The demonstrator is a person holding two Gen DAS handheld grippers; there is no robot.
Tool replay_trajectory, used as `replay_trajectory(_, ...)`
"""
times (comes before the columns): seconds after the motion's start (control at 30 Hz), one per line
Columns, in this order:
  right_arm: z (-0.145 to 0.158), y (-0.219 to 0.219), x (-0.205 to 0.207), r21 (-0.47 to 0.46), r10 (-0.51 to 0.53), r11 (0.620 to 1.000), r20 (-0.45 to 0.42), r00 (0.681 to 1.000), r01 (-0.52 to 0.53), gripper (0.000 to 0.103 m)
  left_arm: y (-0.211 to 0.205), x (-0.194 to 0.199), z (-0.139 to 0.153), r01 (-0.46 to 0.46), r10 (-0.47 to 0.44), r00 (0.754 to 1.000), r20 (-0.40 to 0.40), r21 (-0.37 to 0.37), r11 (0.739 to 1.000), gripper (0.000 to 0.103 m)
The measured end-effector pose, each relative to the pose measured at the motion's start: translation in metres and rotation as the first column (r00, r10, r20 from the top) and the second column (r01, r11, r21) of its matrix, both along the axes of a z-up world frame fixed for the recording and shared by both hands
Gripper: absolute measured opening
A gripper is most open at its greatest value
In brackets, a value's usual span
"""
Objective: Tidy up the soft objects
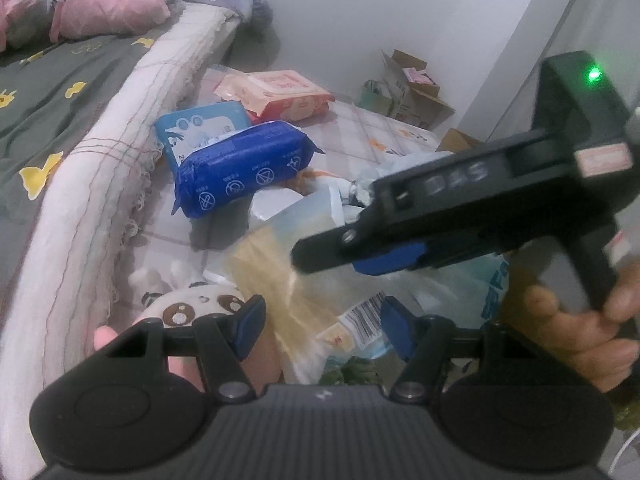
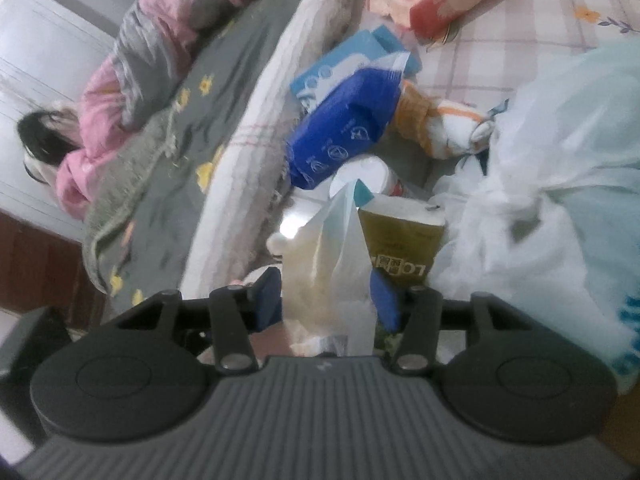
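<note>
left gripper [image 1: 322,326] jaws apart, empty | right gripper [image 2: 326,300] jaws around crinkly translucent plastic bag [image 2: 336,248], grip unclear

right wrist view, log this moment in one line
right tool: open around clear plastic bag | left tool: open, empty | dark blue pack: beside bed edge

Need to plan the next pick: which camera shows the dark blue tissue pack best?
Left wrist view: the dark blue tissue pack lies whole, sharp and unobstructed. The right wrist view shows it blurrier, its lower end hidden behind a plastic bag.
</note>
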State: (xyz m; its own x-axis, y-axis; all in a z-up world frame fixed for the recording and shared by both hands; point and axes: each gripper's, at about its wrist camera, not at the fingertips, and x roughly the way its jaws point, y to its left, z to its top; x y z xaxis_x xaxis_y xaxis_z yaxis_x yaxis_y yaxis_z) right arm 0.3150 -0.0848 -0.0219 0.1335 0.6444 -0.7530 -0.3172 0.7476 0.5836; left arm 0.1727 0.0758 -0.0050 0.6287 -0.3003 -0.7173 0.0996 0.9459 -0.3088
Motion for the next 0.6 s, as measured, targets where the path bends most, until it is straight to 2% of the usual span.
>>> replay_trajectory(0.07,-0.005,0.004,0.003,0.004,0.001,1.000,-0.004,1.000,-0.001,0.044,0.002,0.001,0.000,-0.005,0.005,1.000,0.002,-0.006,1.000,0.067)
replay_trajectory(0.13,-0.006,0.004,0.003,0.014,0.010,1.000,0.002,1.000,-0.010,0.034,0.004,0.003,0.000,-0.006,0.006,1.000,0.003,-0.028,1.000,0.067)
replay_trajectory(0.23,-0.006,0.002,0.004,0.044,0.009,0.999,-0.014,1.000,-0.008,0.025,0.006,0.004,0.003,-0.005,0.005,1.000,0.003,-0.047,0.999,0.068)
replay_trajectory(0.43,0.000,-0.006,-0.001,0.098,-0.002,0.995,-0.037,0.999,0.005,0.021,0.006,-0.003,0.020,0.001,0.001,0.999,0.036,-0.062,0.998,0.068)
replay_trajectory(0.6,0.019,-0.016,-0.013,0.145,0.008,0.989,-0.012,1.000,-0.006,0.020,-0.002,-0.013,0.042,0.019,-0.014,0.996,0.085,-0.055,0.998,0.068)
